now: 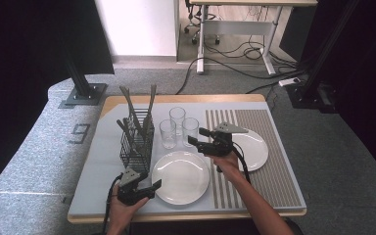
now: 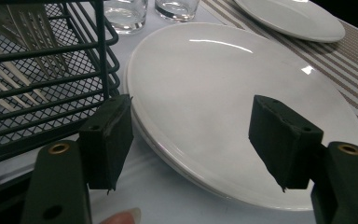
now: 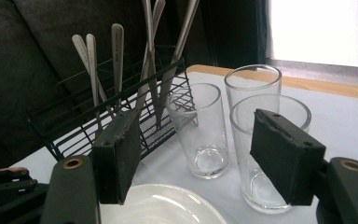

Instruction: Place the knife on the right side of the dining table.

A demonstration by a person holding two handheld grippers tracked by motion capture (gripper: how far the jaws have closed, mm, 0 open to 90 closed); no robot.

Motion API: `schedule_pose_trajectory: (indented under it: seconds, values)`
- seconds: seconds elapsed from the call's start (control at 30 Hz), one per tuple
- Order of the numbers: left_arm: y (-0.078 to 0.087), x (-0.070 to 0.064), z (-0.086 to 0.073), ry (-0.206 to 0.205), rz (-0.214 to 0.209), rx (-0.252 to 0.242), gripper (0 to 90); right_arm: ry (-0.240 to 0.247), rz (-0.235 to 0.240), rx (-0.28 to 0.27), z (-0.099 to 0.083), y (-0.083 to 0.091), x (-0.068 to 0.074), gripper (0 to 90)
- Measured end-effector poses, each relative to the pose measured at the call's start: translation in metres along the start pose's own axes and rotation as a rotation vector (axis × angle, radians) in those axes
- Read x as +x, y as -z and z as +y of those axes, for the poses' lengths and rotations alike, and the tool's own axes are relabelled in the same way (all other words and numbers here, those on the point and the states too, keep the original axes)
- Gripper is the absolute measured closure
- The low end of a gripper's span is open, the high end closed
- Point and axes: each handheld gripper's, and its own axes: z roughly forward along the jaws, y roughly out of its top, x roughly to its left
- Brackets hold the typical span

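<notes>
The near white plate is taken as the landmark. The left gripper is held low at the plate's left rim, close to the table's front edge, with the hand wrapped around its body from below and the forearm entering from the bottom of the high view. In the left gripper view its jaws are seen spread wide, one over the gap between plate and cutlery basket, the other above the plate's surface; nothing is held between them.

The right gripper is held above the plate's far right rim, with the forearm stretched diagonally across the striped mat to the plate's right. Its jaws are pointed leftward toward the three glasses, which stand just beyond the plate's far edge. In the right gripper view the jaws are seen wide apart and empty, with the nearest glass partly behind the right-hand jaw and a second glass between the two jaws but farther off; neither is touched.

The cutlery basket is placed just left of the plate, with little room between them; handles of cutlery rise above its rim. A second white plate lies to the right of the landmark plate on the mat, partly covered by the right gripper. Open mat surface is left to the right of the landmark plate, beyond the forearm, and a narrow bare strip is left between the plate and the front edge.
</notes>
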Motion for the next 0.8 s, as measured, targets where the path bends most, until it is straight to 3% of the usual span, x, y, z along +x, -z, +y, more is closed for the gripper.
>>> schedule_pose_trajectory:
  seconds: [0.8]
  values:
    - [0.001,-0.001,0.001,-0.002,-0.011,-0.005,30.8,-0.002,0.019,-0.012,0.024,-0.013,0.002,34.8]
